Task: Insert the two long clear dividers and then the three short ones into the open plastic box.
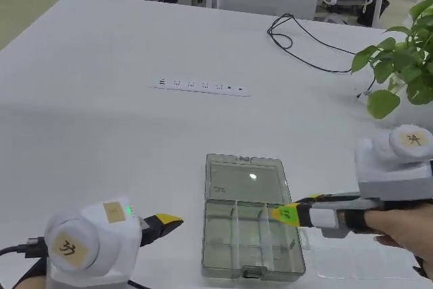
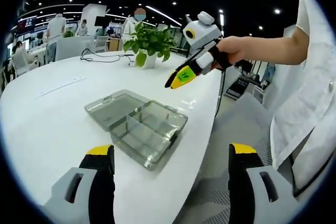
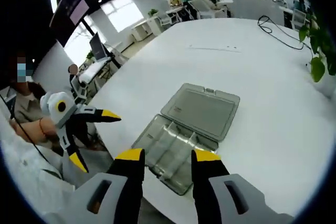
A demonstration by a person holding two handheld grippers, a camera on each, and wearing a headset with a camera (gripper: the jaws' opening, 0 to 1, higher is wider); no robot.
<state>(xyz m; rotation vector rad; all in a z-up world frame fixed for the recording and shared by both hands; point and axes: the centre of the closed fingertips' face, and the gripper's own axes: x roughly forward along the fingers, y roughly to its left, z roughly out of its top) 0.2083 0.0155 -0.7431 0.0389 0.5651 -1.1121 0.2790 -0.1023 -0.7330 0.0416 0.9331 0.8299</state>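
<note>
The open clear plastic box point(image 1: 252, 240) lies near the table's front edge, its lid point(image 1: 243, 177) folded flat away from me. Clear dividers stand inside the base, running lengthwise and across; I cannot count them. My right gripper point(image 1: 284, 214) hovers just over the base's right side, its jaws a little apart with nothing visible between them. In the right gripper view the box point(image 3: 176, 148) sits right beyond that gripper point(image 3: 168, 156). My left gripper point(image 1: 164, 222) is held to the left of the box, wide open and empty, and its own view has the box point(image 2: 139, 124) ahead of the gripper point(image 2: 170, 150).
A white power strip point(image 1: 201, 86) lies mid-table, with a black cable point(image 1: 298, 38) and a potted plant point(image 1: 402, 65) at the back right. Faint clear pieces point(image 1: 358, 267) lie on the table right of the box. Office chairs stand behind the table.
</note>
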